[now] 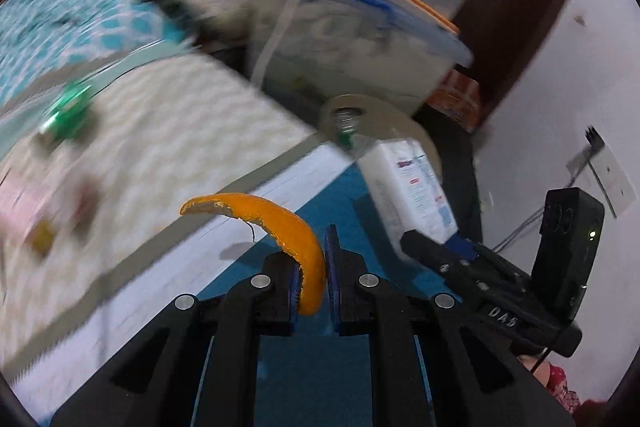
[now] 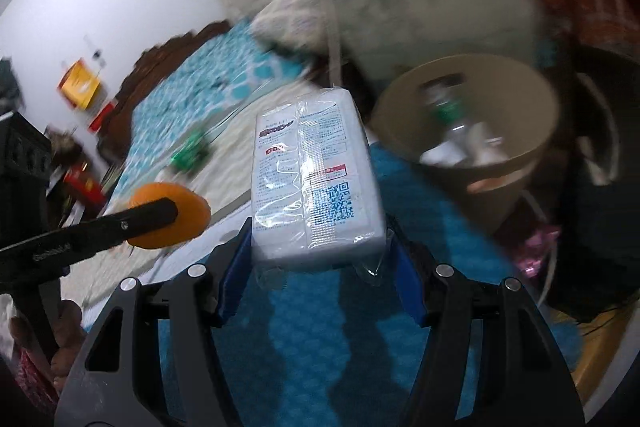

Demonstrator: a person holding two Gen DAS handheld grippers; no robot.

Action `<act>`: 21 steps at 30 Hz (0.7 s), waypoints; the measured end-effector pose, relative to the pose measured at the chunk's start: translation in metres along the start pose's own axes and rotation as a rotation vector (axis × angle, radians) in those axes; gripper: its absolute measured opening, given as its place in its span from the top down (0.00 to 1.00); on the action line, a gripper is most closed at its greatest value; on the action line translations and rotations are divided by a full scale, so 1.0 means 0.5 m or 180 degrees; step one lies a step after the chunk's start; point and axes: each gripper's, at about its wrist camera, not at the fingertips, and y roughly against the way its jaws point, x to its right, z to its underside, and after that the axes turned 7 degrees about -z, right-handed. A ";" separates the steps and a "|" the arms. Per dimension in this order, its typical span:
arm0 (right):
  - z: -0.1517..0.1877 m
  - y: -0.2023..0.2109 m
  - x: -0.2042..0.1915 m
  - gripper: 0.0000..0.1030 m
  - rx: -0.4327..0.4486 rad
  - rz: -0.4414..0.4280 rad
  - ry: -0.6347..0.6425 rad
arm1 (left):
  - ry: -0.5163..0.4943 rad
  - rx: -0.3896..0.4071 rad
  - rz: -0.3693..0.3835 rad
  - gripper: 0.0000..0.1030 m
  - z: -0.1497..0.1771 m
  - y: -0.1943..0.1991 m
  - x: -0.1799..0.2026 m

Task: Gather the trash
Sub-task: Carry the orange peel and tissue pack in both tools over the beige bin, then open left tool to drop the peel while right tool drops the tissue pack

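The room was a bedroom with white walls. A bed (image 1: 168, 131) under a cream quilted cover and a teal patterned blanket (image 2: 224, 75) filled the left of both views, beside a blue floor mat (image 2: 320, 327). Stacked clear plastic storage boxes (image 2: 440, 11) stood behind a beige waste bin (image 2: 476, 171).

The bin was the target, I judged. It lay ahead and to the right of the right gripper (image 2: 320, 259), close beyond its load, with bottles and white scraps already inside. From the left gripper (image 1: 312, 279) it sat farther ahead, so the right hand was nearer.

The right fingers (image 2: 236, 267) pinched a white plastic-wrapped tissue pack (image 2: 316, 179) by its near end, its long axis pointing forward towards the bin. The left fingers (image 1: 292, 283) were nearly pressed together on a curved orange peel (image 1: 288, 231), which arched up and to the left. A blurred green wrapper (image 1: 68, 111) lay on the bed, well apart from both.
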 end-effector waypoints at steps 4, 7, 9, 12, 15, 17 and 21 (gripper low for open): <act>-0.046 0.014 0.086 0.38 0.0113 0.0170 -0.0203 | -0.0293 -0.0044 0.0233 0.90 -0.084 -0.081 0.103; -0.083 0.011 0.140 0.38 0.0164 0.0295 -0.0305 | -0.0430 -0.0096 0.0374 0.90 -0.127 -0.127 0.155; -0.113 0.001 0.166 0.36 0.0210 0.0373 -0.0324 | -0.0511 -0.0123 0.0444 0.89 -0.153 -0.160 0.188; -0.140 -0.021 0.193 0.23 0.0185 0.0506 -0.0325 | -0.0553 -0.0250 0.0481 0.40 -0.191 -0.220 0.225; -0.148 -0.029 0.205 0.20 0.0228 0.0567 -0.0419 | -0.0494 -0.0231 0.0229 0.36 -0.213 -0.258 0.225; -0.137 -0.017 0.203 0.20 0.0304 0.0531 -0.0452 | -0.0401 -0.0245 0.0258 0.36 -0.214 -0.253 0.206; -0.095 0.002 0.185 0.20 0.0318 0.0452 -0.0465 | -0.0358 -0.0086 0.0173 0.36 -0.180 -0.199 0.152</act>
